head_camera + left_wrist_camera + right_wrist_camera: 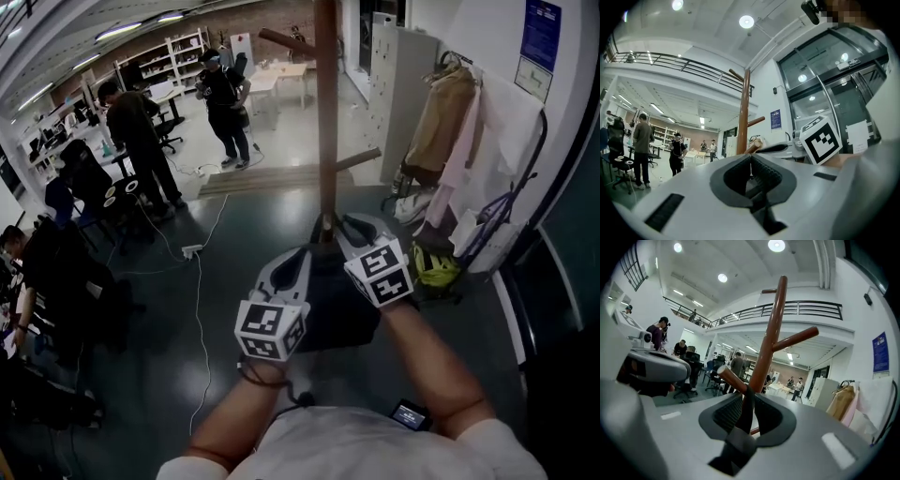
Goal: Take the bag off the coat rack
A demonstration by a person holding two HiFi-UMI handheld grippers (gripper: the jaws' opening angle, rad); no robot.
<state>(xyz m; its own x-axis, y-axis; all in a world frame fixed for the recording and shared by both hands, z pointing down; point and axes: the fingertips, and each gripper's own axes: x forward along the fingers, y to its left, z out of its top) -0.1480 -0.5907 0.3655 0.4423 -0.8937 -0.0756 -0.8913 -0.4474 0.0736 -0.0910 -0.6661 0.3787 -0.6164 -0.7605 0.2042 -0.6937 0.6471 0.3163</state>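
Coats [448, 127] hang beside white lockers [401, 84], and a person in black [225, 103] stands beyond a floor power strip [192, 250].

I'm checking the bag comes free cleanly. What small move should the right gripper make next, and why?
Probably lift the right gripper up and outward along the peg: its fingers are shut on the black strap, which looks hooked over that upward-slanting peg.

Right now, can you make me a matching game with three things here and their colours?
Things:
1. coat rack
2. bag strap pinched in the right tool
3. coat hanging off to the right

Colours:
A. tan
B. brown
C. black

Pairs: 1-B, 2-C, 3-A
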